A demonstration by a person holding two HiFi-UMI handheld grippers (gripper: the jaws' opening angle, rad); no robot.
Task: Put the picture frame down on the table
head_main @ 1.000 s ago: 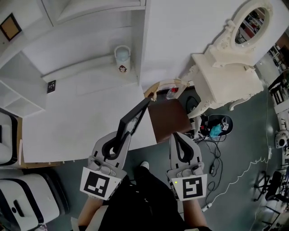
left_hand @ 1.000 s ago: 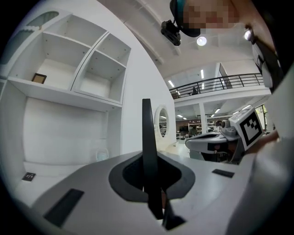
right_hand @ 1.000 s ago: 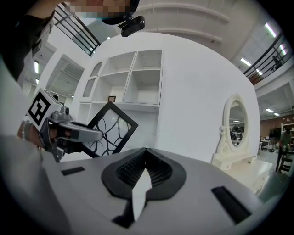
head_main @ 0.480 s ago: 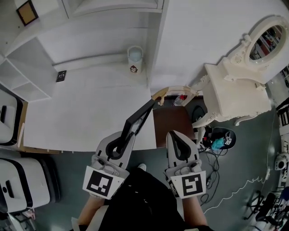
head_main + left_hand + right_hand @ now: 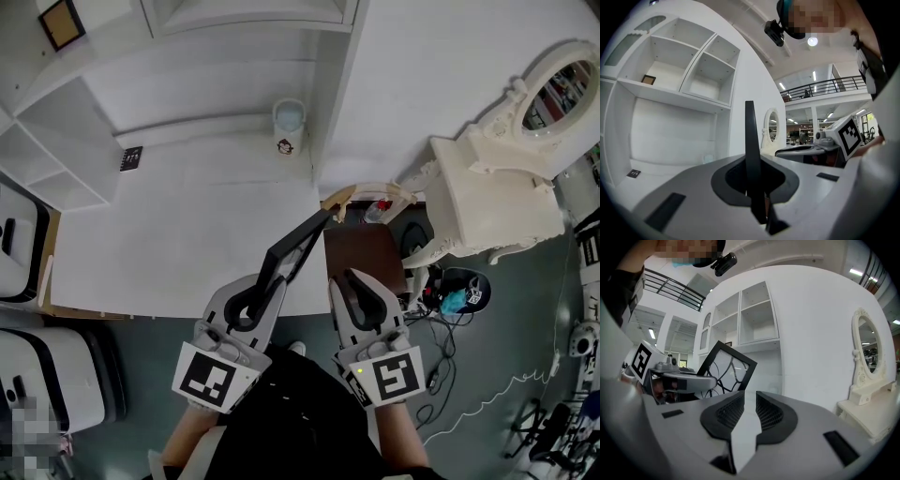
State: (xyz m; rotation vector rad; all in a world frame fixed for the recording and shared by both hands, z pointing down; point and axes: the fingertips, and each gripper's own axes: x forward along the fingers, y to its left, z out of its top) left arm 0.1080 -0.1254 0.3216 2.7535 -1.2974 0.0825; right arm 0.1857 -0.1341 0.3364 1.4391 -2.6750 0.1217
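A black picture frame (image 5: 300,240) is held tilted over the near right corner of the white table (image 5: 178,234). My left gripper (image 5: 269,279) is shut on its lower edge. In the left gripper view the frame (image 5: 749,140) stands edge-on between the jaws of the left gripper (image 5: 750,164). The right gripper view shows the frame's glass with black curved lines (image 5: 724,369) and the left gripper (image 5: 682,380) to the left. My right gripper (image 5: 349,277) hangs beside the table's edge, above a brown chair seat. Its jaws (image 5: 746,398) stand slightly open with nothing between them.
A pale cup (image 5: 289,127) stands at the table's back right. White shelves (image 5: 56,141) hold a small framed picture (image 5: 60,24) at the left. A brown chair seat (image 5: 370,251) and a white vanity with an oval mirror (image 5: 497,187) are to the right. Cables lie on the floor.
The head view has shifted, so the table sits lower and further right. The left gripper keeps its hold on the frame. The right gripper has drifted a little towards the left one.
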